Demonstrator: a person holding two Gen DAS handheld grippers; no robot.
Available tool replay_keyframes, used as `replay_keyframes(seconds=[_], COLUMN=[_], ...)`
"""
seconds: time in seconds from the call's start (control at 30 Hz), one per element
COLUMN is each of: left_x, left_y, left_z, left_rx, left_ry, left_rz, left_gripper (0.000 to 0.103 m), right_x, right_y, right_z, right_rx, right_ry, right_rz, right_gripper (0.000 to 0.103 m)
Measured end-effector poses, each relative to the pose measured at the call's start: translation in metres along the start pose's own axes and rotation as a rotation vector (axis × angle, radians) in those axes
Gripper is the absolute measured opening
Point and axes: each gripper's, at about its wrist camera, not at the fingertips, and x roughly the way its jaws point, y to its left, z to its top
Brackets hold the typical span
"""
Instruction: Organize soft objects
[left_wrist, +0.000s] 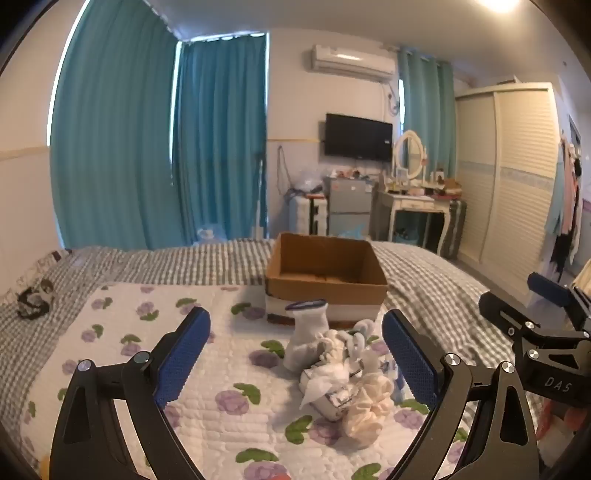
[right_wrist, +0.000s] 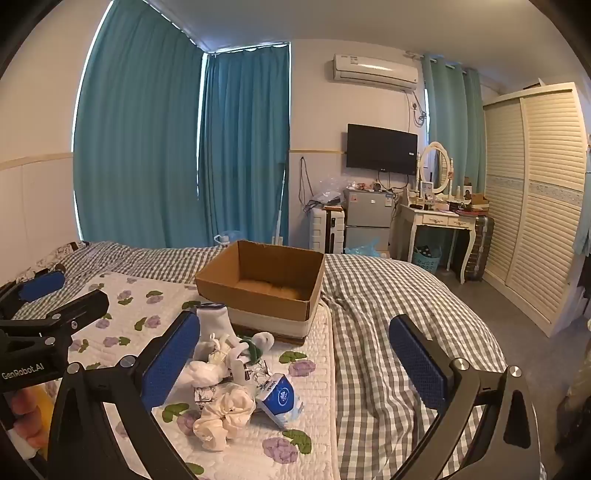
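Note:
A pile of soft objects lies on the floral quilt (left_wrist: 207, 424): a white sock with a blue cuff (left_wrist: 308, 332), a cream scrunchie (left_wrist: 369, 406), small white cloths and a blue tissue pack (right_wrist: 279, 400). An open, empty cardboard box (left_wrist: 325, 273) stands just behind the pile; it also shows in the right wrist view (right_wrist: 264, 280). My left gripper (left_wrist: 295, 354) is open and empty, held above the quilt in front of the pile. My right gripper (right_wrist: 295, 354) is open and empty, to the right of the pile (right_wrist: 225, 369).
The bed has a grey checked cover (right_wrist: 388, 332). A dark crumpled item (left_wrist: 33, 301) lies at the bed's far left. Beyond the bed are teal curtains, a small fridge (right_wrist: 369, 218), a dressing table (right_wrist: 439, 225) and a slatted wardrobe (right_wrist: 535, 192).

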Motion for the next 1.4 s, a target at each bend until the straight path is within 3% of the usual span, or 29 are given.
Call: replay_keyframes(seconds=[1.4], left_x=[-0.0022], left_y=[0.0020], left_z=[-0.0008], left_rx=[0.027], left_ry=[0.019], left_rz=[0.019], left_gripper=[0.096], right_x=[0.0019], right_y=[0.0023], right_z=[-0.0018], right_rx=[0.006], right_ry=[0.008], right_rz=[0.006], right_gripper=[0.103])
